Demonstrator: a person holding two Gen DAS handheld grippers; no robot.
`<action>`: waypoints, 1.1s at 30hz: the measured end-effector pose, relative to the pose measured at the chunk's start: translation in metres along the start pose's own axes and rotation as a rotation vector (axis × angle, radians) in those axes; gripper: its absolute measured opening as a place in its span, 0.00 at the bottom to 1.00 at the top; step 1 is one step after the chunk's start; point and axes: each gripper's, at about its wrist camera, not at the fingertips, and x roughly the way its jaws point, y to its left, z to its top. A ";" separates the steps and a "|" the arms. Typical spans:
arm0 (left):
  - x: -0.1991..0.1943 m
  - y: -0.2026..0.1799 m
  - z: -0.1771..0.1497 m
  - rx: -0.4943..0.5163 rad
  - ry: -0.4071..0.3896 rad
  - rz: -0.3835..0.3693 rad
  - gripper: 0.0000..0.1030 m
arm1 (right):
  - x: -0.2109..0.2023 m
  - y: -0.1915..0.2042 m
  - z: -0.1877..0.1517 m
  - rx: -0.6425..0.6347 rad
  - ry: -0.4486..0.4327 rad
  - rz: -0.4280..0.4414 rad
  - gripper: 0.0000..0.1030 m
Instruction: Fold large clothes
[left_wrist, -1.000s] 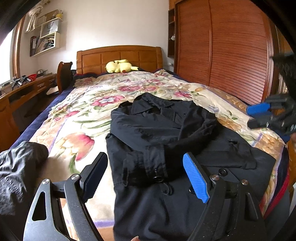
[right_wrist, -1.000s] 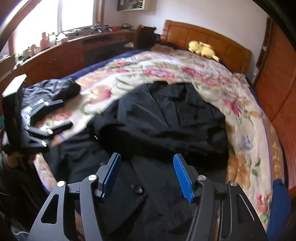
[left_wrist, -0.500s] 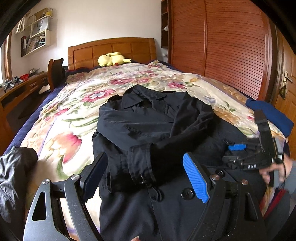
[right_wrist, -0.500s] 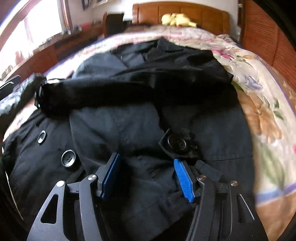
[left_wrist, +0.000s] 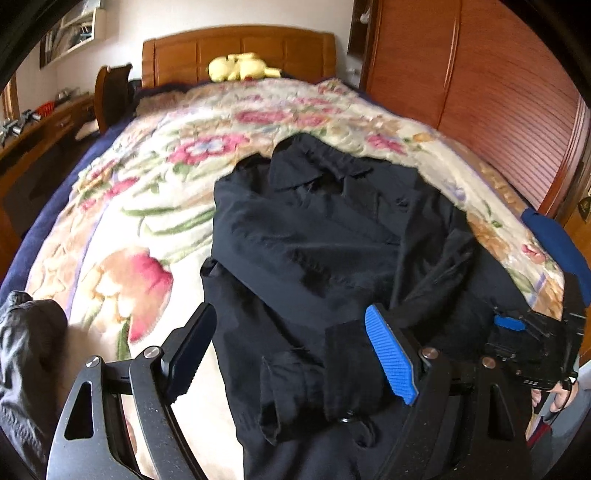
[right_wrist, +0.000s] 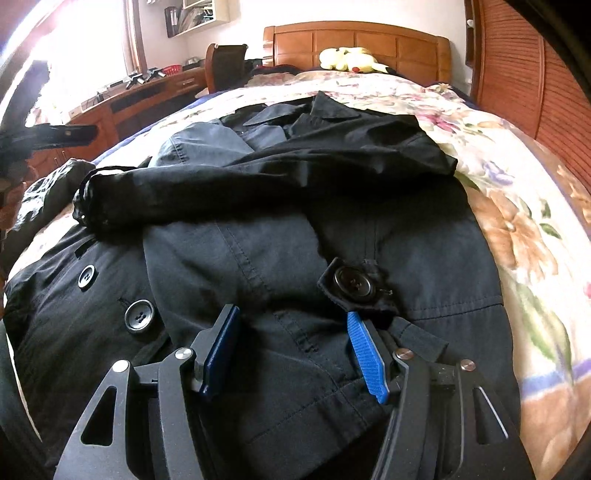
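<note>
Since half second ago, your left tongs (left_wrist: 291, 354) moved little lower over coat (left_wrist: 332, 258); right tongs (right_wrist: 291, 354) crept forward on lower coat front, near button tab (right_wrist: 354, 282).

Left tongs: wide apart, hold nothing, above sleeve cuff (left_wrist: 317, 384).

Coat lies on bed (left_wrist: 155, 192), collar toward headboard. Sleeves seem folded across chest; I judge hem fold not yet done.

Right tongs: apart, pads on cloth, nothing pinched.

Hem cut off below both views. Other dark garment (left_wrist: 26, 354) at left edge, partly hidden.
</note>
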 end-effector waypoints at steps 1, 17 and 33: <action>0.004 0.000 -0.001 0.007 0.012 0.005 0.80 | 0.001 0.001 0.000 0.001 -0.001 0.001 0.60; 0.022 -0.013 -0.053 0.004 0.173 -0.087 0.45 | -0.005 -0.002 -0.002 0.002 -0.004 0.003 0.60; -0.050 -0.070 -0.101 0.136 0.017 -0.071 0.13 | -0.006 -0.001 -0.002 0.003 -0.004 0.004 0.60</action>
